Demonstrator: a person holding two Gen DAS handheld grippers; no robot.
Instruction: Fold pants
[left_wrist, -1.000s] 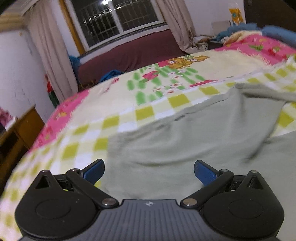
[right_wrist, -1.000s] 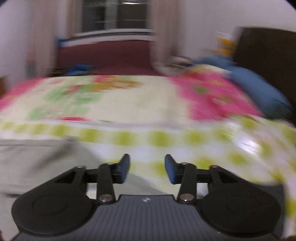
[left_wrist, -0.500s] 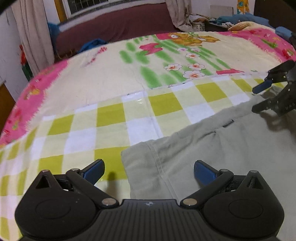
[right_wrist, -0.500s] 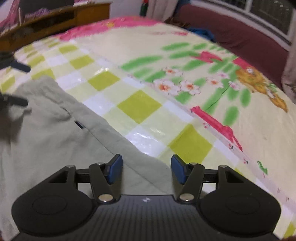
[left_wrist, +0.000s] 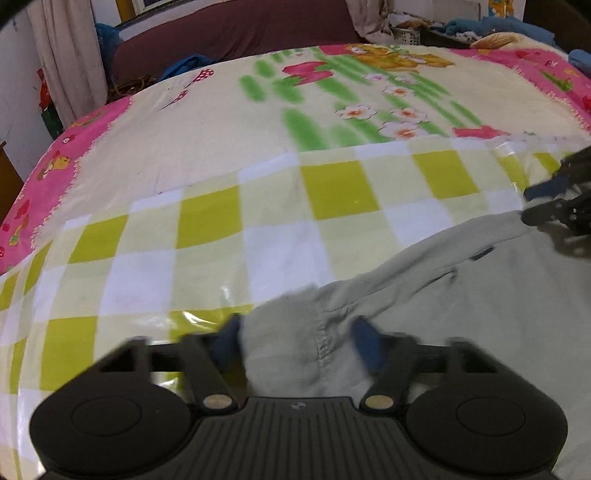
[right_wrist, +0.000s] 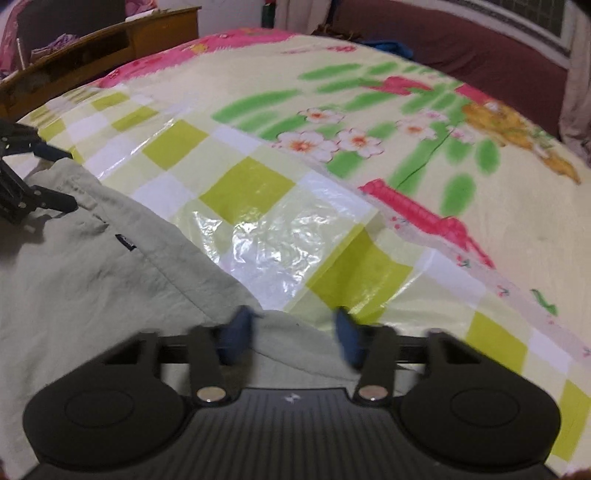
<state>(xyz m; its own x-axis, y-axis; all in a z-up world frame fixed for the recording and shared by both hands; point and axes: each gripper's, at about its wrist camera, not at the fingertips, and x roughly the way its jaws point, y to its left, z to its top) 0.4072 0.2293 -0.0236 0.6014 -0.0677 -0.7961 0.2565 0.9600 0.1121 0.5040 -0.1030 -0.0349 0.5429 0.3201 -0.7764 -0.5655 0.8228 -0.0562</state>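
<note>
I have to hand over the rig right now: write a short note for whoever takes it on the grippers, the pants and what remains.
Left gripper: jaws just closing, bunched corner of the grey-green pants between its pads.
Right gripper: jaws just closing over the pants' other edge; a firm pinch is unclear.
Pants lie spread on the checked plastic sheet over the flowered bedspread.
Done: both edges reached.
Left: confirm both grips, lift, fold over, smooth.

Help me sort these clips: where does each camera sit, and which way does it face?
Left wrist: on the left gripper, facing down onto the pants edge bunched between its closing jaws; right gripper at far right.
Right wrist: on the right gripper, jaws closing over the pants edge; left gripper at far left.
Shared: pants, checkered sheet, flowered blanket.
</note>
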